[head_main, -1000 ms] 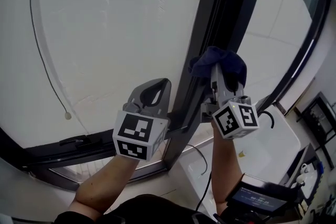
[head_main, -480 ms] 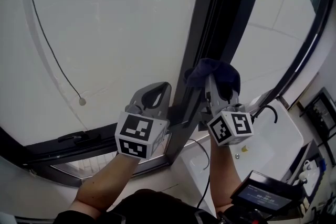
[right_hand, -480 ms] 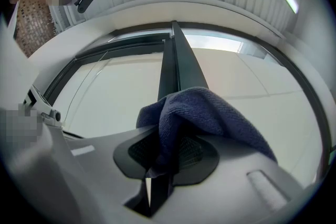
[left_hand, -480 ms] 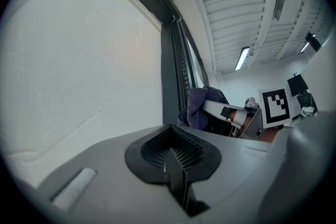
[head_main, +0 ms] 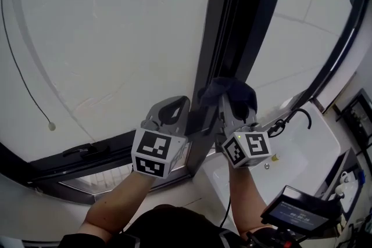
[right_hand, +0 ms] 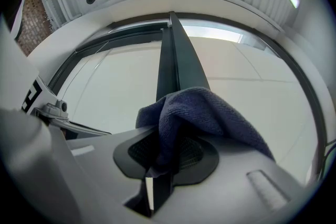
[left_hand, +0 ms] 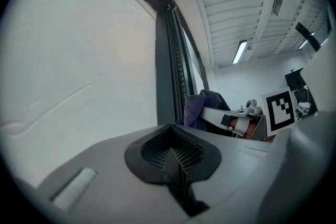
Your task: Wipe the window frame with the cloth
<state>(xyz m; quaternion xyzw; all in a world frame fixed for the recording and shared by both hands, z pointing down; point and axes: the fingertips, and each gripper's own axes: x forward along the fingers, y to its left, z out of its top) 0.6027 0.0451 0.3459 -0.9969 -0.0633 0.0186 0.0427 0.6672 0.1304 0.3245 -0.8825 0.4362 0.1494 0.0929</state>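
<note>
A dark blue cloth (head_main: 228, 92) is bunched over the tip of my right gripper (head_main: 225, 103), which is shut on it; in the right gripper view the cloth (right_hand: 202, 115) drapes over the jaws and rests against the dark upright window frame (right_hand: 176, 60). In the head view the frame (head_main: 232, 32) runs up the middle between two panes. My left gripper (head_main: 174, 108) hangs just left of the frame, shut and holding nothing. From the left gripper view its jaws (left_hand: 173, 157) are closed, with the cloth (left_hand: 202, 107) and frame (left_hand: 168, 65) ahead.
A thin black cord with a small end knob (head_main: 51, 125) hangs across the left pane. A window handle (head_main: 87, 150) lies on the lower frame. A white sink (head_main: 296, 154) and a black cable (head_main: 290, 119) sit lower right.
Both grippers have come down and slightly left along the frame, the right one carrying the cloth down the upright. The hanging cord's knob swung across the left pane.
</note>
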